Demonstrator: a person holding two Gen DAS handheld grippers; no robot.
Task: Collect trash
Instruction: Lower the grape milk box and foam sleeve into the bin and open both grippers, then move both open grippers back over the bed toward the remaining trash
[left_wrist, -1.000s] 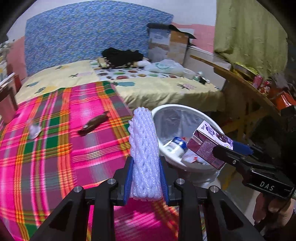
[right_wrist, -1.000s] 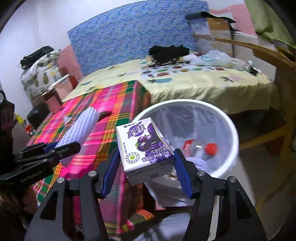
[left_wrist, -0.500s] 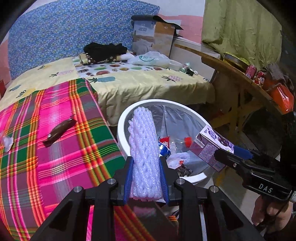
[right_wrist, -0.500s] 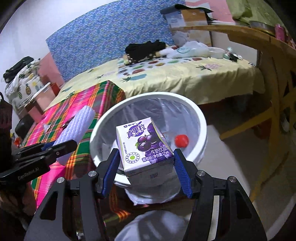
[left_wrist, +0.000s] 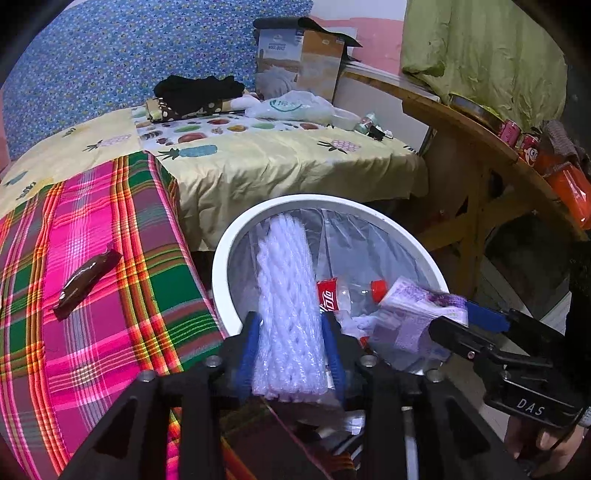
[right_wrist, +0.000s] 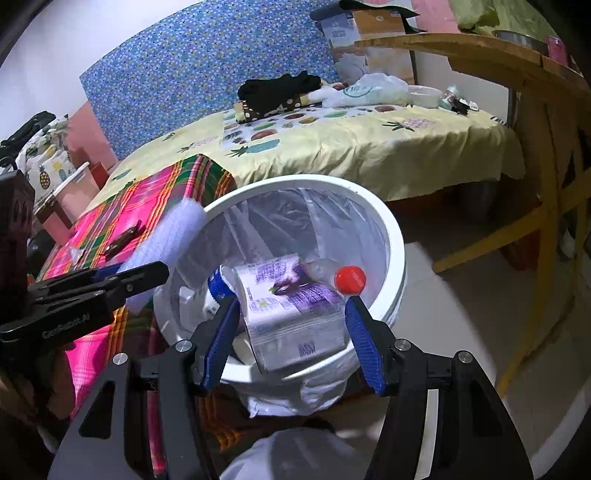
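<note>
Now two grippers hang over one white bin (left_wrist: 221, 266). The left gripper (left_wrist: 291, 354) has one white foam net (left_wrist: 286, 295) between its jaws, which are opening. The right gripper (right_wrist: 291, 332) has spread jaws; one purple juice box (right_wrist: 291, 306) sits loose and blurry between them. One bottle with a red cap (right_wrist: 349, 280) lies inside. One brown wrapper (left_wrist: 86, 282) lies on the plaid cloth (left_wrist: 122, 295).

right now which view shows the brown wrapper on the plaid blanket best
The left wrist view: the brown plastic wrapper lies large and unblocked on the pink plaid blanket. The right wrist view shows it only small and distant.
</note>
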